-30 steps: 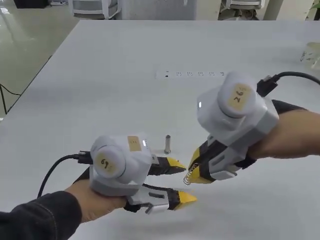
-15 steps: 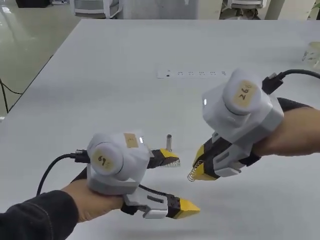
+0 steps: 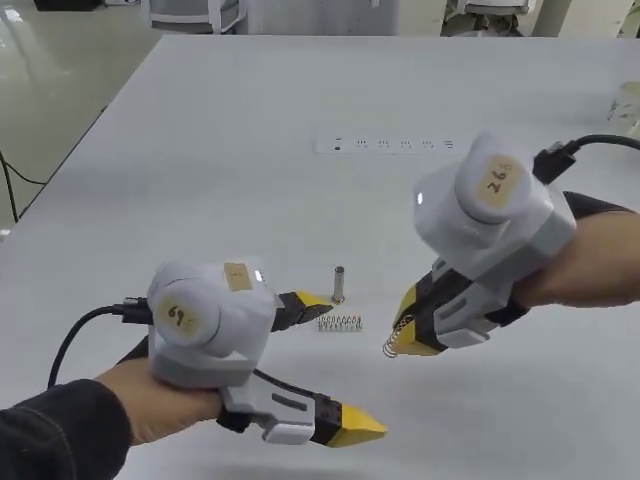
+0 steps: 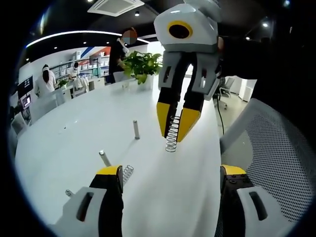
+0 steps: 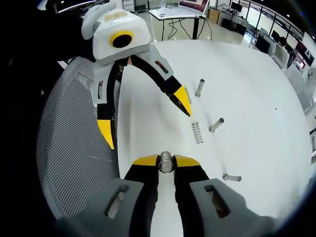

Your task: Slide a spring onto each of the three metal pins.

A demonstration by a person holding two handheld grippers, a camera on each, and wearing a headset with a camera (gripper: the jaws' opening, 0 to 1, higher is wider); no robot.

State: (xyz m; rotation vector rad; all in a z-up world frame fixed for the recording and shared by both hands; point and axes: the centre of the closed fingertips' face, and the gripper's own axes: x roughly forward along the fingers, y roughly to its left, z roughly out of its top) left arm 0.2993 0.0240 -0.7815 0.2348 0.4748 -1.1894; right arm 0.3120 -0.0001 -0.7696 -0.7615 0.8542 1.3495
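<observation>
Springs: held spring (image 5: 166, 162) is clamped between the shut jaws of the right gripper (image 3: 404, 338), coil axis in line with the jaws and free end sticking out past the tips, presumably so that the open end can be led straight over a pin; loose spring (image 3: 340, 323) lies flat on the white table (image 3: 250, 150), just beside the middle pin (image 3: 339, 285) and near one jaw tip of the left gripper (image 3: 335, 365); left jaws spread wide with nothing between them, likely positioned to take up that loose spring; the far pin (image 5: 199, 88) and near pin (image 5: 232, 177) flank the middle one in the right gripper view; all three look bare, so no spring is seated yet; fisheye makes their tilt hard to judge. Pose: right hand raised above the table, gripper pitched down and toward the left one, spring end clear of the surface; left hand low, gripper roughly level, jaws pointing toward the right gripper; the two face each other across the pins.
</observation>
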